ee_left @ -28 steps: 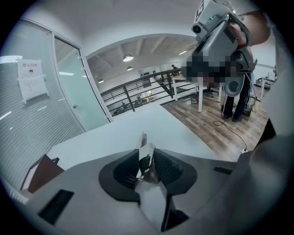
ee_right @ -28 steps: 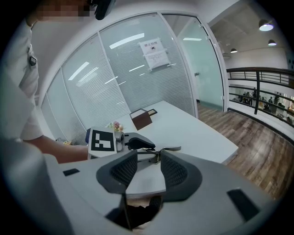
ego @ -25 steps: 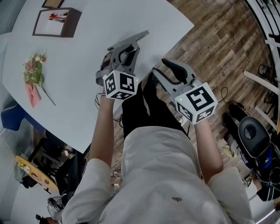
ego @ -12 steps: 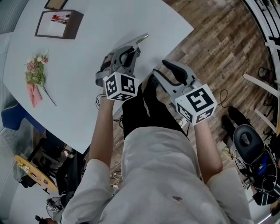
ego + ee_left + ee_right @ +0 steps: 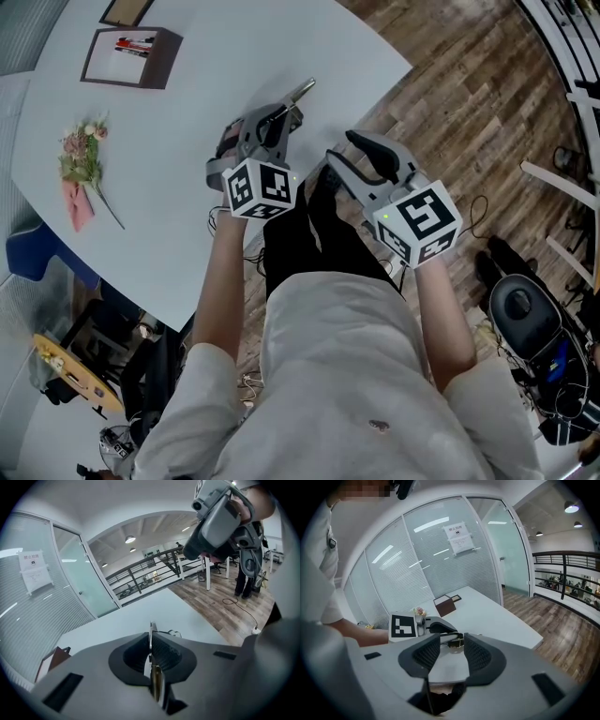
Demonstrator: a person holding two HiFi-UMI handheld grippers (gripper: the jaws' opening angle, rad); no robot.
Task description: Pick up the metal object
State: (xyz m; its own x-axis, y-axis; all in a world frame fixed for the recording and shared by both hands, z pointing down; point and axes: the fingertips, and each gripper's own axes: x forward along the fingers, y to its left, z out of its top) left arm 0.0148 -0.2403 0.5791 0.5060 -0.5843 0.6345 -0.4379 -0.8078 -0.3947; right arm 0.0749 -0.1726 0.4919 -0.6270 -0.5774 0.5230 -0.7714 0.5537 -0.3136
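Observation:
My left gripper (image 5: 296, 97) hovers over the near edge of the white table (image 5: 178, 112), its jaws closing to shut on a thin metal object (image 5: 307, 87) that pokes out past the tips. In the left gripper view the pads (image 5: 165, 654) meet around the object's narrow edge (image 5: 151, 632), with a brass-coloured part lower down. The right gripper view shows the left gripper (image 5: 450, 639) holding that dark and gold piece (image 5: 457, 642). My right gripper (image 5: 349, 150) is just to the right, off the table's edge, open and holding nothing.
A brown box with pens (image 5: 127, 54) and a picture frame (image 5: 122, 9) sit at the table's far side. A small bunch of flowers (image 5: 82, 169) lies at the left. Wooden floor and an office chair (image 5: 520, 305) are to the right.
The left gripper's jaws have come together on the metal object. Both grippers have stayed in nearly the same place.

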